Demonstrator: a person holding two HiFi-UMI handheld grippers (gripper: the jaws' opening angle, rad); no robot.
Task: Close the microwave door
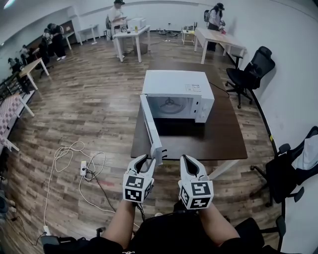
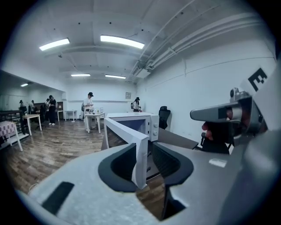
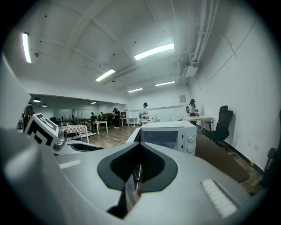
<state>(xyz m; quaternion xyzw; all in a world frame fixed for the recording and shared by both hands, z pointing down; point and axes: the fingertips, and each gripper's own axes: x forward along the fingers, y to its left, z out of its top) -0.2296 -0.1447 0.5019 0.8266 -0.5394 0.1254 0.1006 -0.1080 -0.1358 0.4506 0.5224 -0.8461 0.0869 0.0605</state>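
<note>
Left claw (image 1: 150, 158) nearly level, jaws apart astride microwave door (image 1: 149, 124) edge

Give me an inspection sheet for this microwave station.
Surface: dark brown table, bare around the microwave.
Job's things: white microwave upright on the table; its door standing wide open.
Clutter: nothing seen.
Grippers: left gripper open, door's free edge between its jaws, pads not pressing; right gripper looks shut, empty.
Cables: white cables and power strip loose on the floor, left of the table.
Surroundings: office chairs, white tables with people behind.
</note>
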